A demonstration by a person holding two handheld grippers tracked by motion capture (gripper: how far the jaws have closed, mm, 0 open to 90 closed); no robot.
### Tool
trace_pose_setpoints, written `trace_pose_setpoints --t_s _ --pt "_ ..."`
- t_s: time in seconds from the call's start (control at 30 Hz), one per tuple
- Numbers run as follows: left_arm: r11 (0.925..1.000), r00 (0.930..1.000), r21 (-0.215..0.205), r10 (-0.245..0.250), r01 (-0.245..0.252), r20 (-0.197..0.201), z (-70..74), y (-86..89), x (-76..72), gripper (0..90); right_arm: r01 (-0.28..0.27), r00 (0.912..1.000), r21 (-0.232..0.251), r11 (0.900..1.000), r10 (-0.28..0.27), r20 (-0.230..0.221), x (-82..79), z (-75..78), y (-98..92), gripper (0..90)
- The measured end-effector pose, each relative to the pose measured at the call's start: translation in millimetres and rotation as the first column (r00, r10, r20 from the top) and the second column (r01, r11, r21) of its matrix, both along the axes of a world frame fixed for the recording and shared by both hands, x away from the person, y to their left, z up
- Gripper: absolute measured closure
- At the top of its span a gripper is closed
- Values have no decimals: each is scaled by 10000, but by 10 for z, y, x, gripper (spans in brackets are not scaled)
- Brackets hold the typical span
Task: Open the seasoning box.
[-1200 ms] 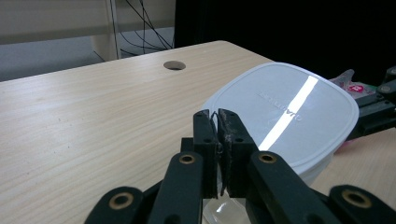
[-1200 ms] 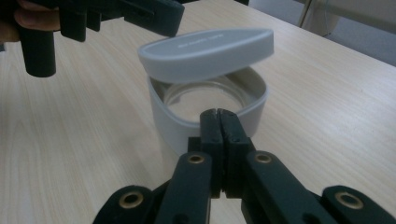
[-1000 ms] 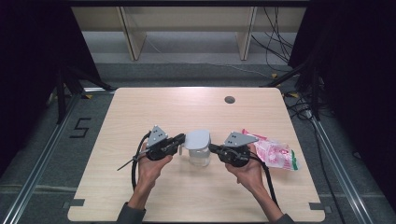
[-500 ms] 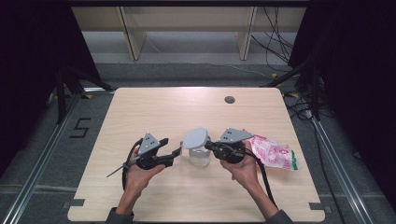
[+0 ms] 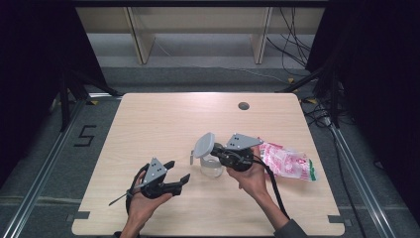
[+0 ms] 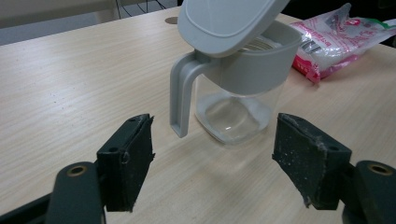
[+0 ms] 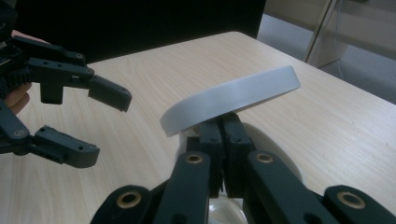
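Now the left hand-held gripper [image 5: 179, 179] has drawn back from the clear jug [image 5: 211, 166] toward the bench's [image 5: 148, 119] near edge, its jaws having just been opening; they stand spread with nothing between them, the grey handle [image 6: 180, 100] just beyond. The right hand-held gripper [image 5: 216, 153], jaws pressed together, pinches the grey lid [image 5: 203, 144], which a second ago lay flat and is now tilted up on the jug's rim. The jug stands near the bench's middle, toward the near edge, the pink-and-white bag [image 5: 287, 161] beside it toward the right edge.
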State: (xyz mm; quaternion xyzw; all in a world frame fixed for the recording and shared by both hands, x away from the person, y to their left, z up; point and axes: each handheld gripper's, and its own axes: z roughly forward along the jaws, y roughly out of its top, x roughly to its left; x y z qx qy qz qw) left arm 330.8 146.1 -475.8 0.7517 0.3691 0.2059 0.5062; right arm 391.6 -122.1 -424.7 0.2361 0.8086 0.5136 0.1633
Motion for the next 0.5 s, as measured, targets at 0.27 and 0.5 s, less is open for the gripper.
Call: trace_pose_setpoints --t_s 0.27,0.5 --pt "10000 9991 72 -10 13 -422 -139 62 -46 275 -228 9991 -21 9997 229 368 -25 23 130 884" --pt "9995 9992 315 -20 33 -410 -161 38 -63 275 -474 9978 -44 9989 476 453 -43 12 212 877"
